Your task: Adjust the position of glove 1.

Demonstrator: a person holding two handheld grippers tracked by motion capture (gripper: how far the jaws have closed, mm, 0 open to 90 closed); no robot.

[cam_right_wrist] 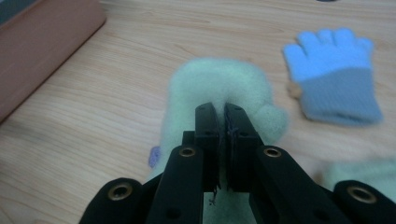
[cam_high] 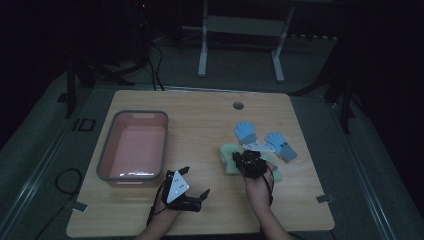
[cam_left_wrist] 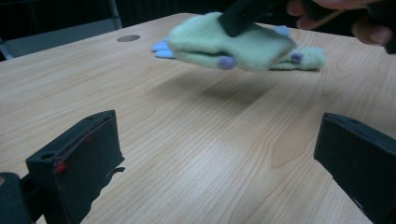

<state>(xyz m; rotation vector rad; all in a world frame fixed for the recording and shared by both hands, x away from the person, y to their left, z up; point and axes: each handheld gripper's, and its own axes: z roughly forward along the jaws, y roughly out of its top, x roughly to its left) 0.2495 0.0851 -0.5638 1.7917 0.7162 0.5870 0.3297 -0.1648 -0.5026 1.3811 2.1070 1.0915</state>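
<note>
Pinching green mitten [cam_right_wrist: 219, 88], right claw [cam_right_wrist: 223, 114]

1. The right gripper [cam_high: 248, 163] sits over a pale green mitten [cam_high: 231, 156] on the wooden table [cam_high: 200, 125].
2. Two blue gloves [cam_high: 245, 131] lie just beyond it.
3. The left gripper [cam_high: 192, 187] rests near the front edge, jaws apart, beside a pink tub [cam_high: 133, 148].

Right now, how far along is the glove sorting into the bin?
Nothing done: the pink bin looks empty. In hand: the right gripper is shut on a green glove, lifted off the table. Left: another green glove and two blue gloves. The left gripper is open.
</note>
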